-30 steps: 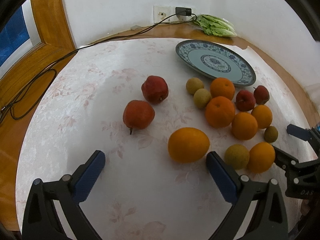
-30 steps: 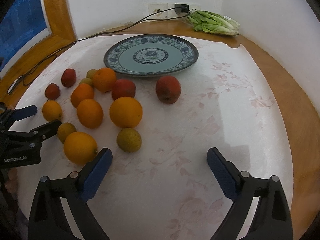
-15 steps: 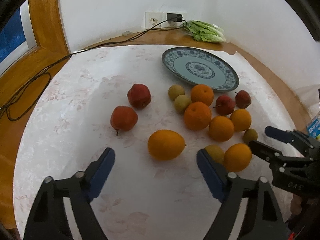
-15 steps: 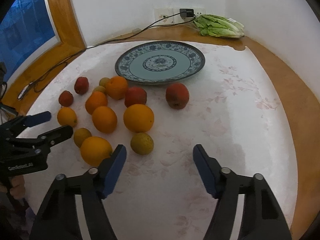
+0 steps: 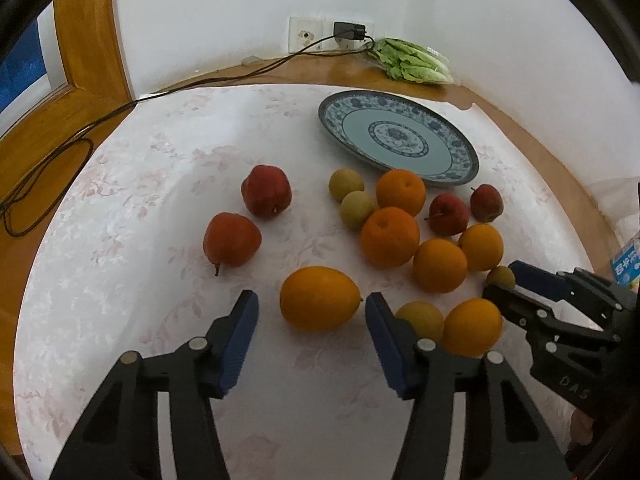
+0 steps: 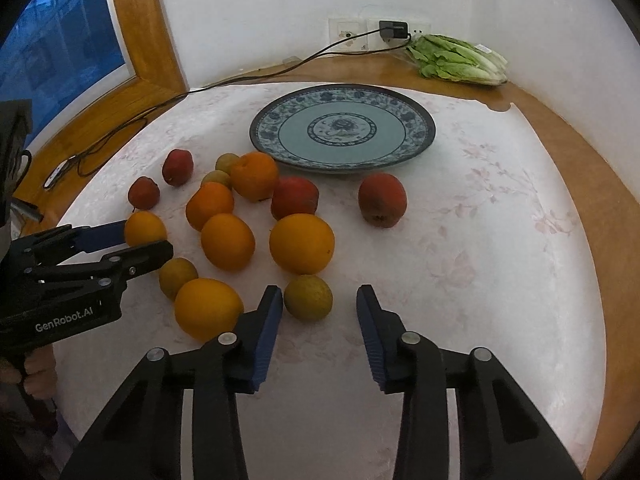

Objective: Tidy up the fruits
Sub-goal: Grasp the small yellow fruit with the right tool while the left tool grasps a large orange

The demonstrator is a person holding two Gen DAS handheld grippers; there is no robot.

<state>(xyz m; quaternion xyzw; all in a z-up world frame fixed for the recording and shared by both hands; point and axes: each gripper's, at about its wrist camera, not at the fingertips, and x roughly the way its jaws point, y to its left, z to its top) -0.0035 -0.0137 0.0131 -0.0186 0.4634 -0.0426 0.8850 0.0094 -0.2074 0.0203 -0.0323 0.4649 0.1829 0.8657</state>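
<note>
Both grippers point steeply down at the table (image 5: pixel 120 184). The left gripper (image 5: pixel 312 308) hangs over the near edge of the fruit with its jaws closing around a big orange (image 5: pixel 319 298); the blue pads flank it but gaps show on both sides, so nothing is gripped. The right gripper (image 6: pixel 319 300) has its jaws closing too, with a small greenish fruit (image 6: pixel 308 297) just ahead of the tips, close to the left pad (whether they touch cannot be told from this view).

The rest of the fruit lies in a loose cluster on the flowered cloth: more oranges, small red apples, two larger red fruits (image 5: pixel 266 190) off to one side. The blue patterned plate (image 6: pixel 416 140) stands bare behind the cluster, well apart from both grippers. Beyond it, at the wall, lie a head of lettuce (image 6: pixel 460 60) and a black cable (image 6: pixel 160 104) running to a socket.
</note>
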